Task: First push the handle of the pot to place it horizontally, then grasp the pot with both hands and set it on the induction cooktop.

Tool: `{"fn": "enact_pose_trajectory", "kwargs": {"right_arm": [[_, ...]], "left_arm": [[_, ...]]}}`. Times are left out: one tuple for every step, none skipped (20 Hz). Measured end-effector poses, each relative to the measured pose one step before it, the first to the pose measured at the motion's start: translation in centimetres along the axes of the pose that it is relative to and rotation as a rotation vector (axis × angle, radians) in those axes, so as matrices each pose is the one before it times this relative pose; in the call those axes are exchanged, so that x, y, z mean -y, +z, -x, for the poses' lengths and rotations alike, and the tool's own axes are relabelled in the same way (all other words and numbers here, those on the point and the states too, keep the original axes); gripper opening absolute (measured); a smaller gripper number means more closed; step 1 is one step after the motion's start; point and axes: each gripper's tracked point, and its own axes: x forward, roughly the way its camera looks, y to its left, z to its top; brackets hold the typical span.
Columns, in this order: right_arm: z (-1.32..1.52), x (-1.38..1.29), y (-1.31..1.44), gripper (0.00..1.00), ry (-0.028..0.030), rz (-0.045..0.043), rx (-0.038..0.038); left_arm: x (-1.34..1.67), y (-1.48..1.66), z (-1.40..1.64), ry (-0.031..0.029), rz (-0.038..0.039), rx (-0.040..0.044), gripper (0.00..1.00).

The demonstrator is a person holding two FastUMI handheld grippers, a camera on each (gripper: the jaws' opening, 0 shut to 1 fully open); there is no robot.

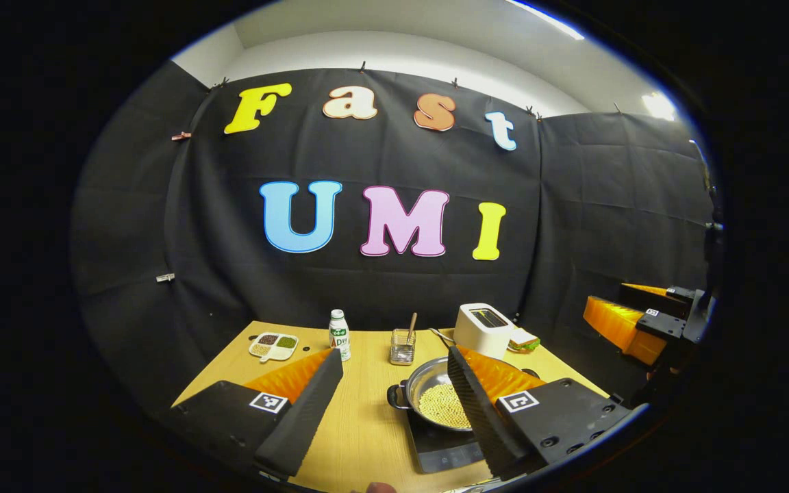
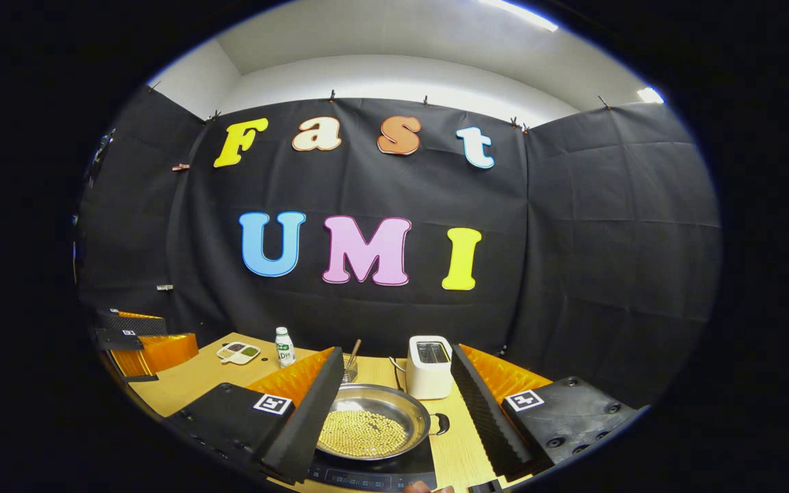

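Note:
A steel pot (image 1: 435, 397) (image 2: 370, 428) full of small yellow beans sits on the black induction cooktop (image 1: 439, 448) (image 2: 367, 474). One side handle (image 1: 396, 396) points left in the left gripper view. The other side handle (image 2: 440, 424) points right in the right gripper view. My left gripper (image 1: 394, 366) is open above the table, its right finger (image 1: 473, 404) in front of the pot. My right gripper (image 2: 394, 363) is open too, raised above the pot. Each gripper also appears far off, the right gripper (image 1: 641, 318) at one edge and the left gripper (image 2: 138, 342) at the other.
On the wooden table (image 1: 360, 424) stand a white toaster (image 1: 482, 330), a sandwich (image 1: 523, 339), a glass holder with sticks (image 1: 403, 346), a small white bottle (image 1: 340, 333) and a divided dish of grains (image 1: 274, 346). Black cloth walls close the back.

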Motion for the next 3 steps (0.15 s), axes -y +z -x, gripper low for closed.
{"fn": "enact_pose_trajectory", "kwargs": {"right_arm": [[-0.02,0.107,-0.024,0.97,-0.0021,-0.00076,-0.00071],[-0.039,0.191,-0.057,0.97,-0.0035,-0.00006,-0.00249],[-0.066,0.031,-0.077,0.97,-0.00121,-0.0009,-0.00225]], "left_arm": [[-0.019,-0.017,0.019,-0.00192,-0.00231,-0.0005,0.96],[-0.006,0.042,-0.138,-0.00049,-0.00303,-0.00038,0.96],[0.075,-0.072,0.024,-0.00019,-0.00072,-0.00216,0.96]]}}
